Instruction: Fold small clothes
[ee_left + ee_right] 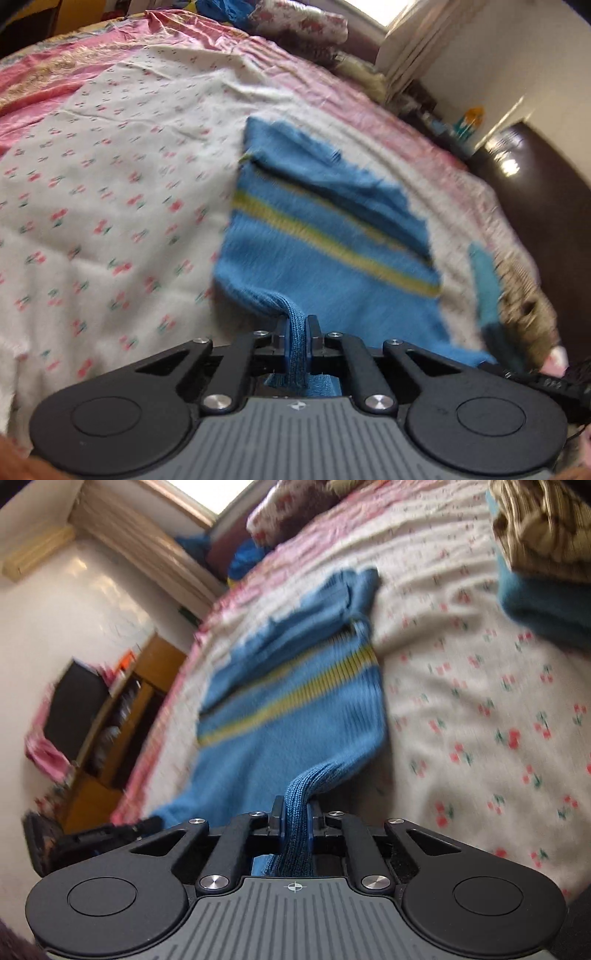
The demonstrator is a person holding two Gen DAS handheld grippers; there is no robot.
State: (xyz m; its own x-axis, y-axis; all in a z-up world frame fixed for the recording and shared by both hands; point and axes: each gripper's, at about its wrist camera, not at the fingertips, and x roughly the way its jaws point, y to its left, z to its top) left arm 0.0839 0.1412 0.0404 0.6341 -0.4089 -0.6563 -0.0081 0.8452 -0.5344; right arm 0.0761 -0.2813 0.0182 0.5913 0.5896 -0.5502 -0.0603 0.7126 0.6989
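Note:
A small blue knitted sweater with a yellow-green stripe lies on the white cherry-print bedsheet. My left gripper is shut on the sweater's ribbed hem at its near left corner, and the knit bunches between the pads. In the right wrist view the same sweater stretches away from me, and my right gripper is shut on the ribbed hem at the near right corner. The left gripper shows at the lower left of that view. Both corners are lifted a little off the sheet.
A folded teal garment with a brown checked cloth on top lies at the right. Pillows and blankets are piled at the bed's far end. A wooden shelf stands beside the bed. The sheet around the sweater is bare.

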